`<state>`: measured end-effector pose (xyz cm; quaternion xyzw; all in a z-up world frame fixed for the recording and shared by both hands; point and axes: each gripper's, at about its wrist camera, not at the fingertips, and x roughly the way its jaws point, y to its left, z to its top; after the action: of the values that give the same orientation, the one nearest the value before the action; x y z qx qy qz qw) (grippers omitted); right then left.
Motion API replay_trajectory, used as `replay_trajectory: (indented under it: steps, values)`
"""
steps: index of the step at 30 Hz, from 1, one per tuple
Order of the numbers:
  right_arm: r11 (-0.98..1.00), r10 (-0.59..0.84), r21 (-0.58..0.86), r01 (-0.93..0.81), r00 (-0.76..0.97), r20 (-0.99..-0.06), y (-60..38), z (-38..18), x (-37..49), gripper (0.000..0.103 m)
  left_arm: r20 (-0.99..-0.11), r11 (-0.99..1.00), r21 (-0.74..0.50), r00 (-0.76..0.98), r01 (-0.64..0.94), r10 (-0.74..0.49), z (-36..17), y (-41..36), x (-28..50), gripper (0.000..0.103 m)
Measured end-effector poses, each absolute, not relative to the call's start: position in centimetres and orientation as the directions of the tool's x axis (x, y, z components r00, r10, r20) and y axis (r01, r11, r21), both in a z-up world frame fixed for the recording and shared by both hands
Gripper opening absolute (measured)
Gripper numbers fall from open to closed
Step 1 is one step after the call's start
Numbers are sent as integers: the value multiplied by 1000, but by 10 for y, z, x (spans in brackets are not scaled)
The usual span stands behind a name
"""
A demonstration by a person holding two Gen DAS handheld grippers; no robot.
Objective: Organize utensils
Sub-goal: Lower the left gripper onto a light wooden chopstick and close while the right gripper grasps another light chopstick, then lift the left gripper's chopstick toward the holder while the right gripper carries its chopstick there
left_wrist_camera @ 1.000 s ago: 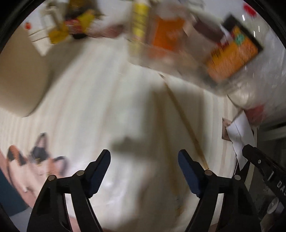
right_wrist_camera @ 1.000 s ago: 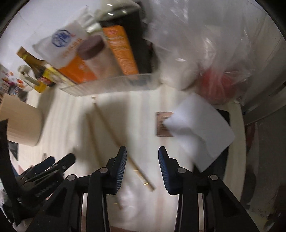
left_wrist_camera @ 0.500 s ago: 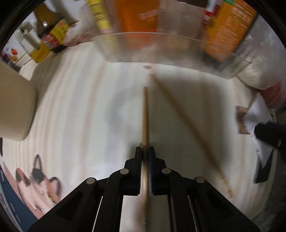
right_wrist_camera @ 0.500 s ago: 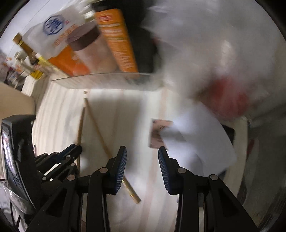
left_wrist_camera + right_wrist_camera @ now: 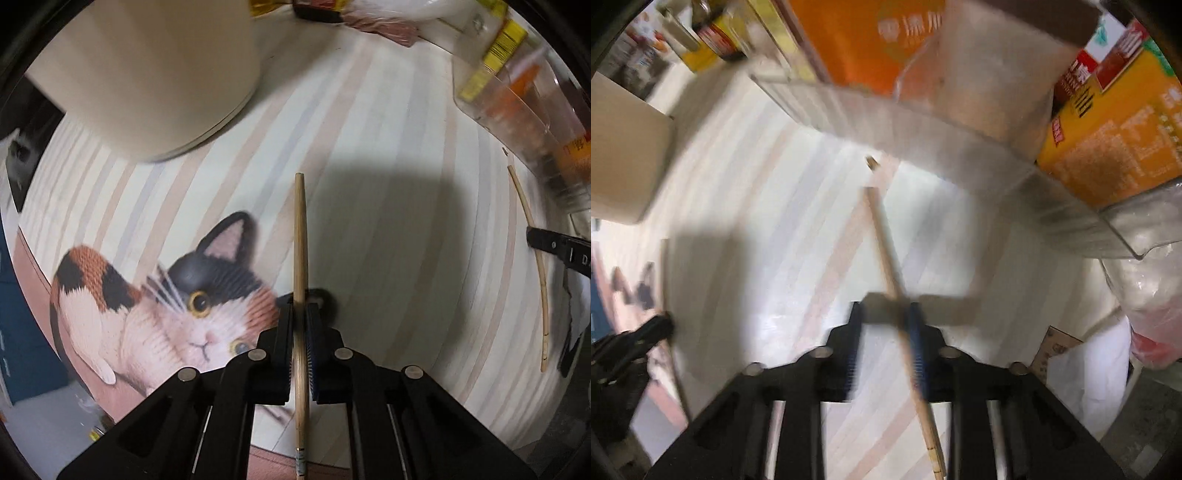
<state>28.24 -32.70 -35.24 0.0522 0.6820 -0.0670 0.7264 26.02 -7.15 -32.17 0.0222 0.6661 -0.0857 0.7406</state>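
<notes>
The left hand-held gripper (image 5: 300, 314) is clamped on a wooden chopstick (image 5: 300, 236) above the cat picture (image 5: 166, 306) near the surface's (image 5: 388, 122) left edge, close to the beige container (image 5: 147, 74). Open striped room lies toward the middle. The right hand-held gripper (image 5: 886, 314) has just been closing, its jaws together on the second chopstick (image 5: 886, 251), just short of the clear bin (image 5: 960, 125) along the far edge.

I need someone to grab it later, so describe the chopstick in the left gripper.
Start at the cat picture on the striped table. The left gripper, shut, pinches a chopstick there. The other chopstick lies near the clear bin.
</notes>
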Motion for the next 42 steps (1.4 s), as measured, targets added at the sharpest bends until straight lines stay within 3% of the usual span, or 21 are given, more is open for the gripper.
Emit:
replay_trajectory:
  steps: [9, 14, 16, 18, 20, 21, 29, 37, 40, 42]
  values:
    - [958, 183, 169, 233, -39, -982, -284, -360, 248, 7, -984, 976, -147, 73, 160, -160, -317, -34, 258, 7]
    - [976, 116, 105, 191, -48, -992, -257, -358, 236, 7, -989, 982, -91, 101, 163, -108, -315, -33, 262, 10]
    - [978, 99, 86, 192, -57, -993, -253, -357, 238, 7, -988, 980, -98, 99, 172, -116, -313, -36, 261, 16]
    - [979, 82, 68, 193, -67, -994, -249, -356, 239, 7, -983, 973, -141, 87, 183, -159, -314, -44, 261, 37]
    - [981, 64, 49, 188, -77, -995, -242, -356, 242, 7, -982, 963, -150, 81, 225, -172, -320, -51, 260, 51]
    - [982, 56, 41, 184, -80, -995, -237, -356, 247, 7, -985, 961, -124, 87, 248, -149, -321, -58, 258, 53]
    - [979, 41, 24, 201, -81, -996, -239, -360, 251, 8, -989, 962, -41, 124, 269, -76, -317, -58, 253, 51]
    - [979, 12, -3, 203, -74, -997, -243, -359, 237, 8, -986, 967, 15, 165, 256, -28, -315, -48, 264, 43]
    - [981, 2, -13, 195, -76, -997, -238, -358, 238, 8, -985, 961, 18, 171, 277, -31, -313, -49, 259, 31]
    - [981, -14, -28, 192, -73, -997, -233, -356, 240, 8, -983, 957, 21, 183, 291, -34, -312, -54, 256, 13]
